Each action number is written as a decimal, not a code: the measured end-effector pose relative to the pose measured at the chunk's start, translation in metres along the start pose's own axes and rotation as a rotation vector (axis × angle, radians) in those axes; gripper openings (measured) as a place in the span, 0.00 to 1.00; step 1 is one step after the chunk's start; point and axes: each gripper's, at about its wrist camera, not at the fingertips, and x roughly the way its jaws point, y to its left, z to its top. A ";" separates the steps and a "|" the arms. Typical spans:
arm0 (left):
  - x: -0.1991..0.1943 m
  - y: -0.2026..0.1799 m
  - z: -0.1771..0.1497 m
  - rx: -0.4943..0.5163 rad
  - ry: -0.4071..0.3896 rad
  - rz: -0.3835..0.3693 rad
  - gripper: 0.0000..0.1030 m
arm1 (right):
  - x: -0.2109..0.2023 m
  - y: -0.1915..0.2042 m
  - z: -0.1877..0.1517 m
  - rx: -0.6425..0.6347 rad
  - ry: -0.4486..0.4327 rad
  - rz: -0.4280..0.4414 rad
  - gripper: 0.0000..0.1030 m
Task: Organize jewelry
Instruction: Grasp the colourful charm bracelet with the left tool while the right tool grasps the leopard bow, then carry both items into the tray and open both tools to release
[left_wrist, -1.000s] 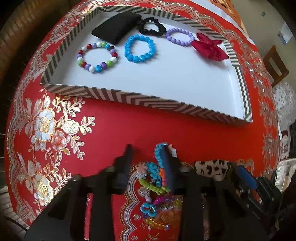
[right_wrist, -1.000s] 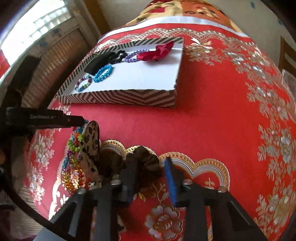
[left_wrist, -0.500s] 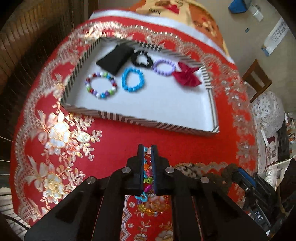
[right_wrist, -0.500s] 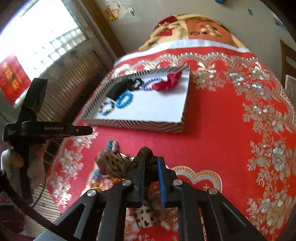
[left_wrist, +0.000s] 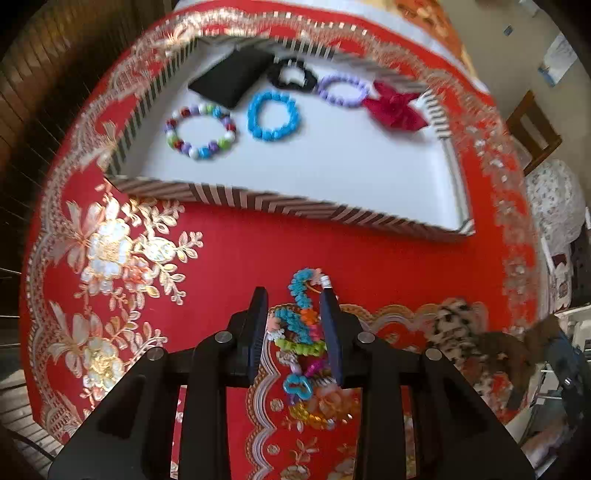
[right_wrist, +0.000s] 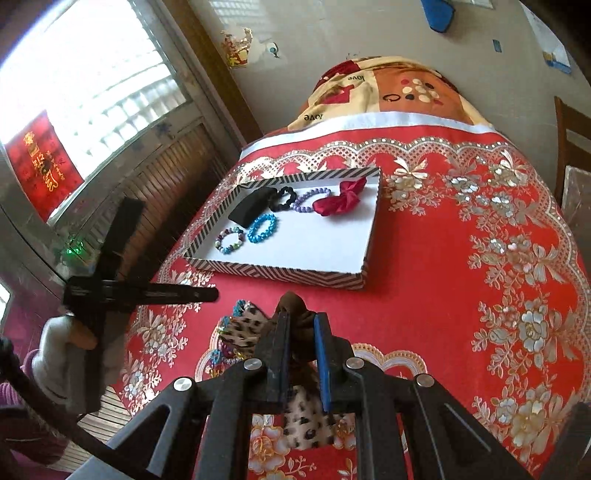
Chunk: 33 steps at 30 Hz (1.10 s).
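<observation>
A white tray with a striped rim (left_wrist: 280, 205) (right_wrist: 280, 272) holds a black pouch (left_wrist: 231, 77), a multicolour bead bracelet (left_wrist: 201, 129), a blue bracelet (left_wrist: 273, 116), a black scrunchie (left_wrist: 291, 74), a purple bracelet (left_wrist: 343, 90) and a red bow (left_wrist: 395, 107). My left gripper (left_wrist: 295, 306) stands open around a colourful charm bracelet (left_wrist: 301, 332) lying on the red cloth. My right gripper (right_wrist: 301, 325) is shut on a brown scrunchie (right_wrist: 293, 306), lifted above the cloth, with a leopard-print scrunchie (right_wrist: 245, 328) beside it.
The table wears a red cloth with gold flowers (right_wrist: 480, 258). The left hand-held gripper (right_wrist: 140, 293) and gloved hand show at left in the right wrist view. A wooden chair (left_wrist: 532, 129) stands at the right. A window (right_wrist: 92, 92) is at the left.
My left gripper went from open to shut to open again around the charm bracelet. My right gripper shut on the brown scrunchie and rose with it.
</observation>
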 end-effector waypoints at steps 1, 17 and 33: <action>0.006 -0.001 0.001 0.005 0.008 0.009 0.29 | 0.000 -0.001 -0.001 0.003 0.004 -0.005 0.12; 0.034 -0.012 0.008 0.047 0.039 -0.035 0.10 | -0.001 -0.010 -0.003 0.050 -0.008 -0.012 0.12; -0.087 -0.009 0.014 0.053 -0.191 -0.119 0.04 | -0.024 0.005 0.020 0.008 -0.083 0.017 0.12</action>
